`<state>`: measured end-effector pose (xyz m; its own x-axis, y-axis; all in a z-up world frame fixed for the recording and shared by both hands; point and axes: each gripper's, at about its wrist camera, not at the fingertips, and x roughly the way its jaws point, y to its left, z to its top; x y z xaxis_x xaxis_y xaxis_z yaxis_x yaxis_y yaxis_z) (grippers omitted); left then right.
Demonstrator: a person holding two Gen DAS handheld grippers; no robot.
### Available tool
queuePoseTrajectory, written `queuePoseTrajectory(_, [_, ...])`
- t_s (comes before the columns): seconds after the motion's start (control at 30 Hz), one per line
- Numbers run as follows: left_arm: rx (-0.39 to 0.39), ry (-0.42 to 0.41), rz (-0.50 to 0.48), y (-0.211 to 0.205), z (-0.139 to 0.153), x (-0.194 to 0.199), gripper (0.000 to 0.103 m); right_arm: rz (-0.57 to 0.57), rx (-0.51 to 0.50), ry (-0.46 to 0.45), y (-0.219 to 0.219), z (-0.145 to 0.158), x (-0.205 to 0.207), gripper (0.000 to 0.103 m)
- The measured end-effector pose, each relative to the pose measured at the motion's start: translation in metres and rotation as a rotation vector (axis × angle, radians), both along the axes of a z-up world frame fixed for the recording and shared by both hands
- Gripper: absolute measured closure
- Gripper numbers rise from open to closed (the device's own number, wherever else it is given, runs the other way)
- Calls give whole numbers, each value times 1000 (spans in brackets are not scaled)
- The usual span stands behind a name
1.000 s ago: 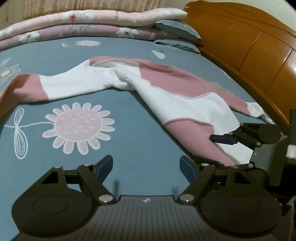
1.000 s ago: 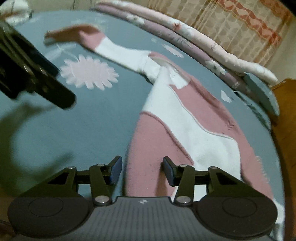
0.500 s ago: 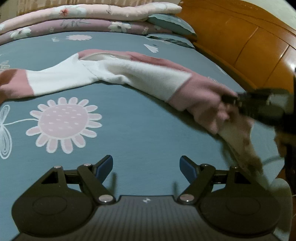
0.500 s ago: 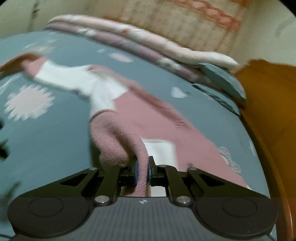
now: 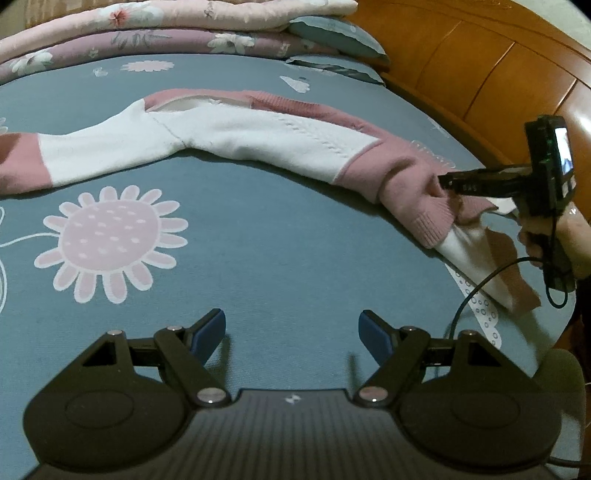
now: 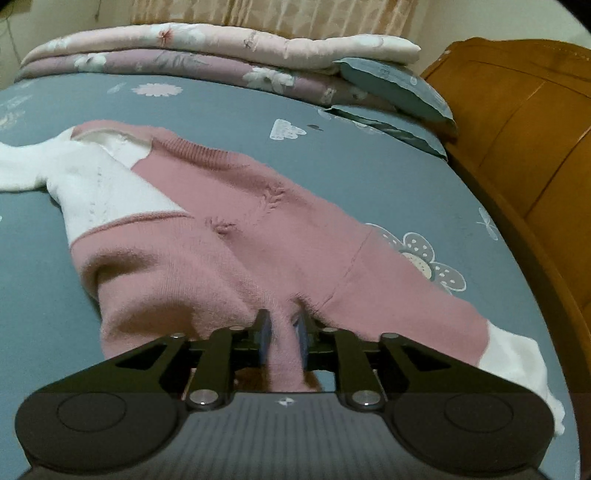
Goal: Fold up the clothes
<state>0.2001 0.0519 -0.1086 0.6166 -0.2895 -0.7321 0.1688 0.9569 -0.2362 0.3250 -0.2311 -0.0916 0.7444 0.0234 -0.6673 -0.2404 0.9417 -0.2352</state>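
Note:
A pink and white knitted sweater (image 5: 280, 140) lies stretched across the blue flowered bedsheet (image 5: 258, 240), one sleeve reaching off to the left. In the left wrist view my right gripper (image 5: 443, 182) is at the right, shut on the bunched pink hem, held by a hand (image 5: 535, 240). Seen from the right wrist, the sweater (image 6: 258, 236) runs away from me and my right gripper (image 6: 282, 332) pinches a fold of pink knit between its blue pads. My left gripper (image 5: 293, 332) hovers open over bare sheet, well short of the sweater, with nothing between its fingers.
Folded floral quilts (image 5: 166, 33) and blue pillows (image 5: 332, 33) are stacked along the far side of the bed. A wooden headboard (image 5: 498, 74) borders the right edge. A cable (image 5: 476, 288) trails from the right gripper.
My right gripper shut on the sweater's pink hem and pulled it rightward, stretching the body out flat. My left gripper stayed open above the sheet.

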Motion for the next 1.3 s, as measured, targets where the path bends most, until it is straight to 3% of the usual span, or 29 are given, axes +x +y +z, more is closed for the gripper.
queuePoseTrajectory(0.2, [-7,1,-19,-6,-1,-1,24,70,130,-42,-9,35,-39,72])
queuePoseTrajectory(0.27, [-9,1,-25,-8,-1,-1,24,119,195,-27,-10,46,-60,62])
queuePoseTrajectory(0.4, [-18,4,-40,-13,-3,-2,24,188,353,100,-14,35,-84,55])
queuePoseTrajectory(0.57, [-15,4,-52,-16,-2,-5,24,133,457,222,-20,-14,-78,55])
queuePoseTrajectory(0.87, [-11,25,-32,-12,-9,2,24,143,669,159,-21,-36,-42,47])
queuePoseTrajectory(1.03, [-9,32,-37,-15,-11,3,24,189,698,114,-12,-42,-35,40])
queuePoseTrajectory(1.1, [-9,32,-39,-16,-10,3,24,190,675,103,-10,-44,-35,47])
queuePoseTrajectory(1.17, [-6,26,-42,-17,-8,1,24,165,624,96,-10,-39,-37,85])
queuePoseTrajectory(1.3, [6,4,-43,-18,-1,-5,24,191,660,107,-12,-19,-48,89])
